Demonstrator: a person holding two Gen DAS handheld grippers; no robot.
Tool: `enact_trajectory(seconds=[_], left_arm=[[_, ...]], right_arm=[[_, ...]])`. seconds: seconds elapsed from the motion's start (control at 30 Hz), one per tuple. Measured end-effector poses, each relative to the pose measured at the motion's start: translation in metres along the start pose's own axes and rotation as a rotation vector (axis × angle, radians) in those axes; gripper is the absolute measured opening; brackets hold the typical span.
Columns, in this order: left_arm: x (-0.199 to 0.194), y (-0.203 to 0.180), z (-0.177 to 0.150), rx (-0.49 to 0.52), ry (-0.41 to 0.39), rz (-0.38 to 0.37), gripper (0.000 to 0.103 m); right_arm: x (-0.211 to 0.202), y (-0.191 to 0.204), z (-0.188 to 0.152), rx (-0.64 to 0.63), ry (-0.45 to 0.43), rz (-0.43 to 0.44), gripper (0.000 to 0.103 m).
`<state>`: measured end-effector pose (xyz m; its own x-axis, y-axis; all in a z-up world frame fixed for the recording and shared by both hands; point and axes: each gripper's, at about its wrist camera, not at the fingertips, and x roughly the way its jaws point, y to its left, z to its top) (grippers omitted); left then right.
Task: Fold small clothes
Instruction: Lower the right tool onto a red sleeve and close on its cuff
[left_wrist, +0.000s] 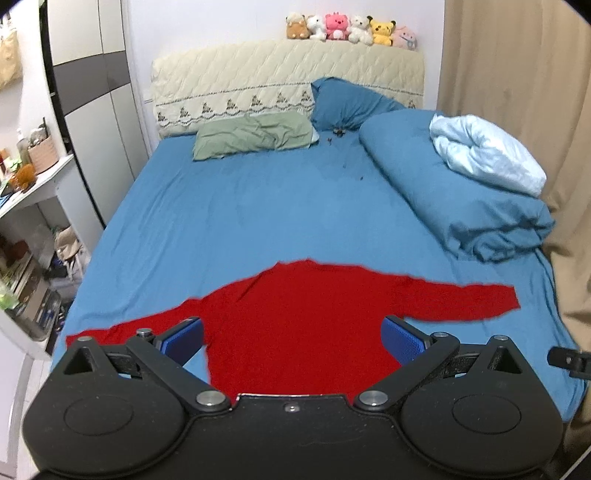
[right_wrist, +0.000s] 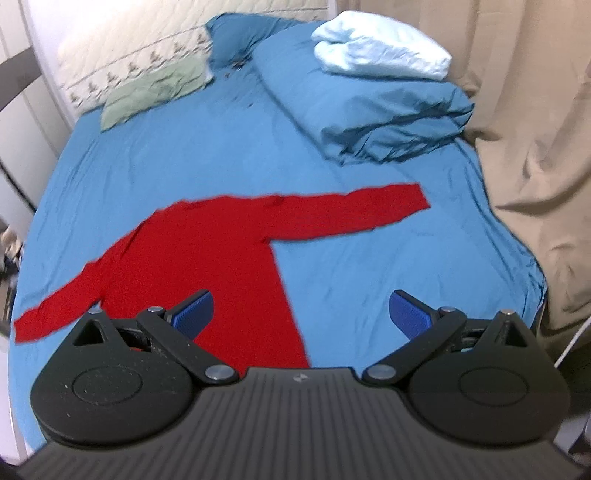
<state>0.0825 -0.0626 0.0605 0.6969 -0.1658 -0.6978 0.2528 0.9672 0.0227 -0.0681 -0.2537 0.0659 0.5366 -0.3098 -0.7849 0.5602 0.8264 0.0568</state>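
**Red shirt spread flat on bed**

A red long-sleeved shirt (left_wrist: 295, 317) is laid flat on the blue bedsheet (left_wrist: 240, 221), both sleeves stretched sideways. The left gripper (left_wrist: 293, 341) and right gripper (right_wrist: 301, 314) are held wide apart above it, nothing gripped.

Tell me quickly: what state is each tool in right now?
Left tool: open, holding nothing, above the red shirt.
Right tool: open, holding nothing.
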Motion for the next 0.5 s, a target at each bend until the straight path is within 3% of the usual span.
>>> enact_trajectory(seconds=[0.23, 0.5], left_arm=[[0.066, -0.06, 0.041, 0.009, 0.028, 0.03, 0.103], [0.192, -0.122, 0.066, 0.014, 0.095, 0.027, 0.103]], right_arm=[[0.091, -0.065, 0.065, 0.045, -0.003, -0.007, 0.103], [0.234, -0.134, 0.111, 0.103, 0.021, -0.042, 0.103]])
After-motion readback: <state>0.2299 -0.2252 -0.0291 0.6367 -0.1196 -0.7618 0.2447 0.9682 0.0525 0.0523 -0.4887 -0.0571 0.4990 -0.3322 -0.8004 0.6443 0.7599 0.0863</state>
